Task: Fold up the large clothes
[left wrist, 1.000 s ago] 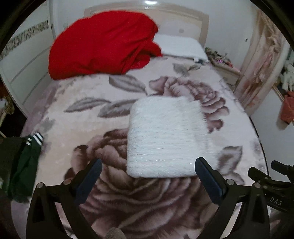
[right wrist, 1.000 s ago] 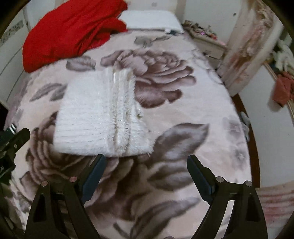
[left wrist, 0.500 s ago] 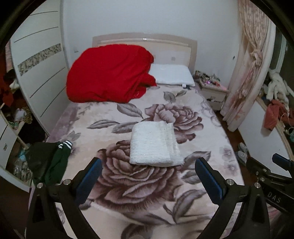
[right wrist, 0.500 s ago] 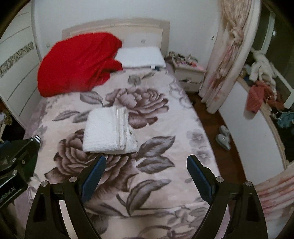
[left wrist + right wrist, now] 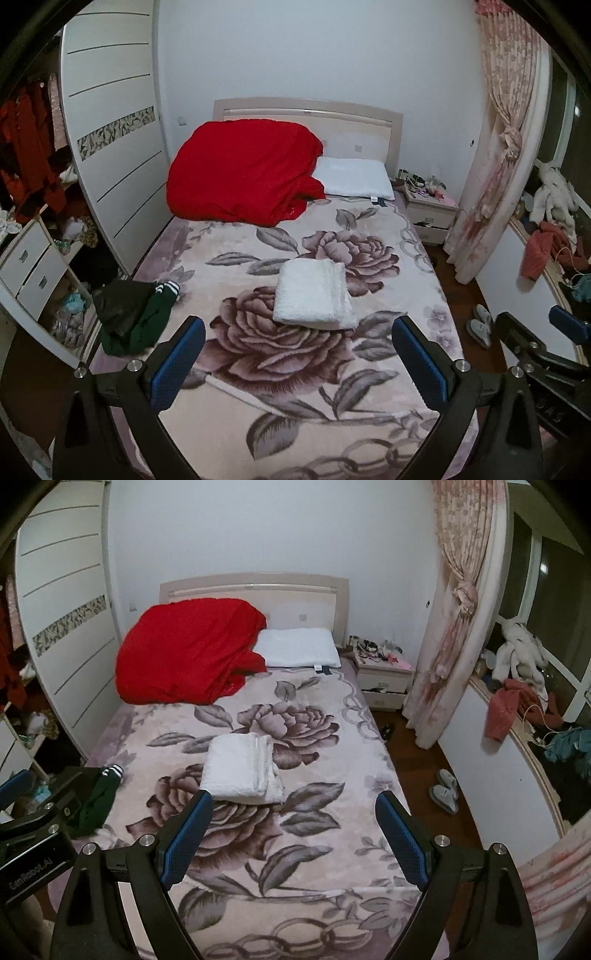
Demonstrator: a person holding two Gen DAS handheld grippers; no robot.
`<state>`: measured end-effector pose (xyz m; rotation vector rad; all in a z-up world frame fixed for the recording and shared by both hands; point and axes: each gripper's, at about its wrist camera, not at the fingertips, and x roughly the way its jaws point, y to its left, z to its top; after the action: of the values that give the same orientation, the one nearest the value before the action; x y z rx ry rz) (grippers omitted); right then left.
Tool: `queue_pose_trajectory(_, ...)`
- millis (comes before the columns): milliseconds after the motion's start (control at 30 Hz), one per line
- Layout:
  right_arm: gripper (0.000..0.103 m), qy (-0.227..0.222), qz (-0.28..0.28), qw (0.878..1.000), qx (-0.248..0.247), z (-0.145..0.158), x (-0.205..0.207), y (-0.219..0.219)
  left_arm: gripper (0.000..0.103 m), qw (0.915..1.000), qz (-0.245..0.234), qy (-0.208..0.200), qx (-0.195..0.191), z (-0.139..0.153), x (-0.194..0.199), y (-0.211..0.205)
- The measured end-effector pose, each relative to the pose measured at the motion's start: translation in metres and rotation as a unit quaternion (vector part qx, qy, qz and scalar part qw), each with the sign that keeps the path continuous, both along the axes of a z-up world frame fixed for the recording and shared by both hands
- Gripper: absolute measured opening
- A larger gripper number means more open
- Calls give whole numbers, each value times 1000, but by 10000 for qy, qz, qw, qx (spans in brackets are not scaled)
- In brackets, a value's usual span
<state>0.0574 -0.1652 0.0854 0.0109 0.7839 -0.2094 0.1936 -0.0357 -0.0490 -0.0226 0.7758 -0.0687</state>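
White folded sweater (image 5: 314, 293), flat on bed (image 5: 406, 266), long axis toward headboard (image 5: 310, 114)

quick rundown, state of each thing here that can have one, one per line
white garment: folded, flat on the bed
red quilt: bunched up by the headboard
dark green garment: crumpled at the bed's edge
nightstand drawer: ajar
curtain: tied back
wardrobe: open
left gripper: open, empty
right gripper: open, empty

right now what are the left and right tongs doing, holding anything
left tongs: open, holding nothing, above the bed.
right tongs: open, holding nothing; the folded white sweater lies on the bed.
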Motion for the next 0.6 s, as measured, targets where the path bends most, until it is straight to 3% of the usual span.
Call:
queue_pose_trajectory(400, 95, -74, 137, 9999, 25, 45, -45, -11, 103, 9998, 87, -76, 185, 19, -34, -9)
queue_pose_trajectory(600, 96, -128, 193, 9997, 18, 53, -43, -18, 103, 9995, 171, -124, 218, 19, -39, -9)
